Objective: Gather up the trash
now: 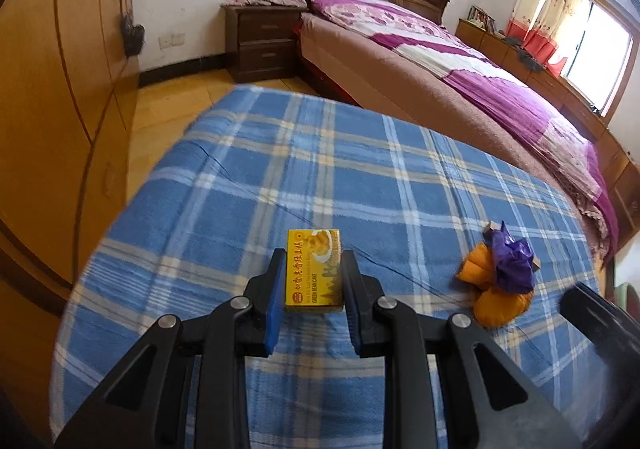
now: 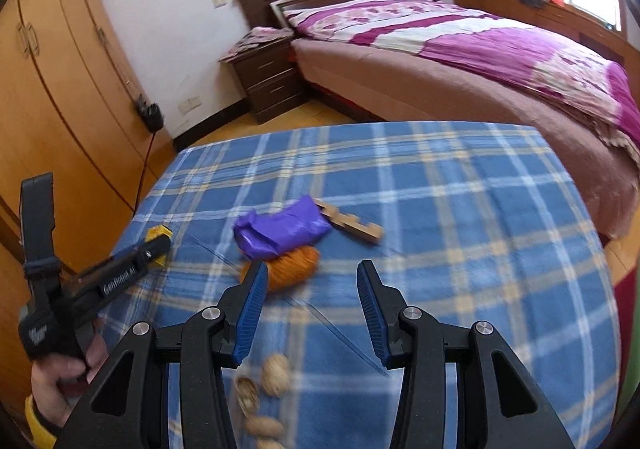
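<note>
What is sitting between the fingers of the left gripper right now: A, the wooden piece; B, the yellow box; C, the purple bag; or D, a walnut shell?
B: in the left wrist view the yellow box sits between the two blue pads of the left gripper, while the purple bag lies off to the side on the checked cloth.

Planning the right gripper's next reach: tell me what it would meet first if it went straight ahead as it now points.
Probably the orange peel under the purple bag, slightly left of centre between the open right gripper fingers. Dead centre looks like bare plaid cloth; depth is unclear.
</note>
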Tool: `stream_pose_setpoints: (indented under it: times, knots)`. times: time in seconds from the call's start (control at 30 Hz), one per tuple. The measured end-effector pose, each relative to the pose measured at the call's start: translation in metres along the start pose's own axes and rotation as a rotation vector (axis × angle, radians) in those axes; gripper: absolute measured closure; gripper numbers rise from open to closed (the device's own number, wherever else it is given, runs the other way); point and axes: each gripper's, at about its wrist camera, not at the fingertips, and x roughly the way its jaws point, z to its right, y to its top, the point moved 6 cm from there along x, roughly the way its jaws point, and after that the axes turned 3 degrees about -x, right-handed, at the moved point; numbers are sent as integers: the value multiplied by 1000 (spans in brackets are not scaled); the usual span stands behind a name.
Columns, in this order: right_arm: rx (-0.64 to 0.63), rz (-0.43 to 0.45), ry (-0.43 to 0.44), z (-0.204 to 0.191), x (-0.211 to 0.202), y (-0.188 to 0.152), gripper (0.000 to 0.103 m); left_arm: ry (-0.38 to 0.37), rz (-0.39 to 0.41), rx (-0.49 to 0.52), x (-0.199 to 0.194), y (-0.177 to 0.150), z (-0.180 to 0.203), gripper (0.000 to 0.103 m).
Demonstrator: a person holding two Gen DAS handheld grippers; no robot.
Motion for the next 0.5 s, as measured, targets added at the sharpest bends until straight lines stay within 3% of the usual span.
stream_pose_setpoints:
  times: [0.5]
  knots:
    - [-117, 4, 18, -42, 47, 19, 56, -28, -13, -7, 3, -4, 4, 77]
